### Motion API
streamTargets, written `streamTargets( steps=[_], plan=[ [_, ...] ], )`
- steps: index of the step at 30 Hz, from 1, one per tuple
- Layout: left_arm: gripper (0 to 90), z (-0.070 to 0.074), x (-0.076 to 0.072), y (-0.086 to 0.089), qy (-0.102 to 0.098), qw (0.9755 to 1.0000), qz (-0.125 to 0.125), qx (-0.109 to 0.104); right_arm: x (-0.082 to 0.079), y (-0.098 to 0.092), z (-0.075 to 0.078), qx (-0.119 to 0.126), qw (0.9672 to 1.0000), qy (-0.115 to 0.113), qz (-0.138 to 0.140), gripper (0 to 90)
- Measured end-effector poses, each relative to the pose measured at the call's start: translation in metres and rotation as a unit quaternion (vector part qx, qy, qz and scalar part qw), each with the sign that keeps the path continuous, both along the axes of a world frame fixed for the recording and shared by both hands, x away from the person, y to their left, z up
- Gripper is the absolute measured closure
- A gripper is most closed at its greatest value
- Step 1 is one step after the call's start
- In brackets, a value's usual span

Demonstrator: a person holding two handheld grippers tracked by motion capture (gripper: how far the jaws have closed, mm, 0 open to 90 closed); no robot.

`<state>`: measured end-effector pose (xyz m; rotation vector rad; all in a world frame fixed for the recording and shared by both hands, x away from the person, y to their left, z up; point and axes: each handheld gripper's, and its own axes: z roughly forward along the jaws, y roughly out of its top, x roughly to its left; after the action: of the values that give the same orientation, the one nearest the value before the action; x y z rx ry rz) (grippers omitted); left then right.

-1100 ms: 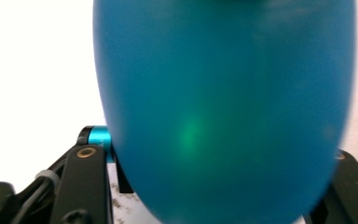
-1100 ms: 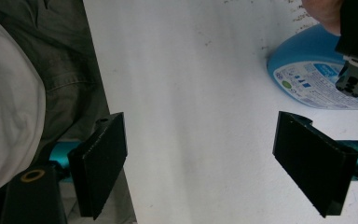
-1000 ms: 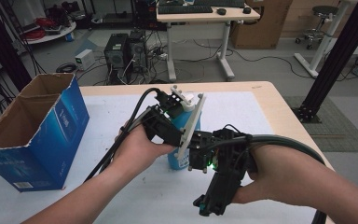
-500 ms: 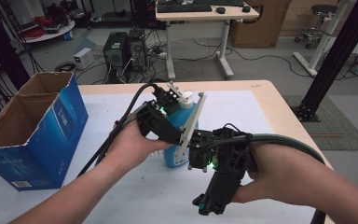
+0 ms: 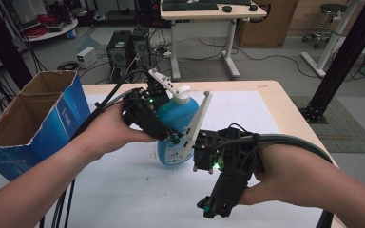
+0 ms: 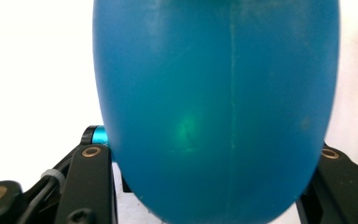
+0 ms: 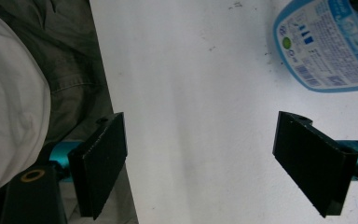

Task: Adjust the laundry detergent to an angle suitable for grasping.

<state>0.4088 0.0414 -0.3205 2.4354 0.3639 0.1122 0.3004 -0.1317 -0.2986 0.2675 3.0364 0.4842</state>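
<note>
The left gripper (image 5: 164, 124) has squeezed the blue bottle (image 5: 176, 127) and lifted it a little off the table (image 5: 285, 109) — tilted, likely heading for the box (image 5: 33, 118). The right gripper (image 5: 218, 202) waits, jaws wide — holding nothing.

Lab or workshop; desk (image 5: 209, 12) with keyboard (image 5: 189, 5); computer towers (image 5: 128, 47); floor cables (image 5: 266, 52).

Open cardboard box (image 5: 33, 123), white table (image 5: 247, 109)

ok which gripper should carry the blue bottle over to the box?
Left. The left gripper is already shut on the blue bottle and sits nearer the cardboard box; the right gripper is open over bare table.
</note>
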Motion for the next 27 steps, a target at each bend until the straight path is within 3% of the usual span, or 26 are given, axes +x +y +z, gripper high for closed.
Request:
streamTargets(
  steps=[2,3,6,13,17,20,21,23,24,27],
  plan=[
    [45.2,-0.001,0.0,0.003,0.003,0.9996,-0.028,-0.007,0.0,0.001,0.0,0.0,1.0,0.0,0.002,16.9],
    [45.2,-0.001,0.0,0.003,0.003,0.9996,-0.028,-0.007,0.0,0.001,0.0,0.0,1.0,0.0,0.002,16.9],
    [45.2,-0.004,-0.001,0.006,0.0,0.9981,-0.061,-0.011,-0.001,0.002,0.0,0.001,1.0,0.0,0.006,16.9],
    [45.2,-0.014,-0.001,0.008,-0.015,0.993,-0.116,0.017,-0.003,0.003,-0.001,0.0,1.0,-0.001,0.008,16.9],
    [45.2,-0.021,-0.004,0.01,-0.01,0.9911,-0.131,0.02,-0.003,0.004,-0.002,-0.003,1.0,0.001,0.008,16.9],
    [45.0,-0.025,-0.004,0.011,-0.009,0.9911,-0.132,0.016,-0.003,0.005,-0.002,-0.002,1.0,0.001,0.01,16.9],
    [45.0,-0.025,-0.004,0.012,-0.01,0.9905,-0.135,0.024,-0.003,0.005,-0.003,0.0,0.9999,0.001,0.011,16.9],
    [44.4,-0.026,-0.004,0.013,-0.006,0.9915,-0.128,0.018,-0.004,0.006,-0.002,-0.004,0.9999,0.002,0.011,16.9],
    [44.4,-0.025,-0.003,0.014,-0.01,0.9904,-0.136,0.025,-0.004,0.006,-0.002,-0.004,0.9999,0.002,0.011,16.9],
    [43.7,-0.026,-0.006,0.015,-0.011,0.9909,-0.131,0.029,-0.004,0.008,-0.003,-0.002,0.9999,0.001,0.016,16.9]
  ],
)
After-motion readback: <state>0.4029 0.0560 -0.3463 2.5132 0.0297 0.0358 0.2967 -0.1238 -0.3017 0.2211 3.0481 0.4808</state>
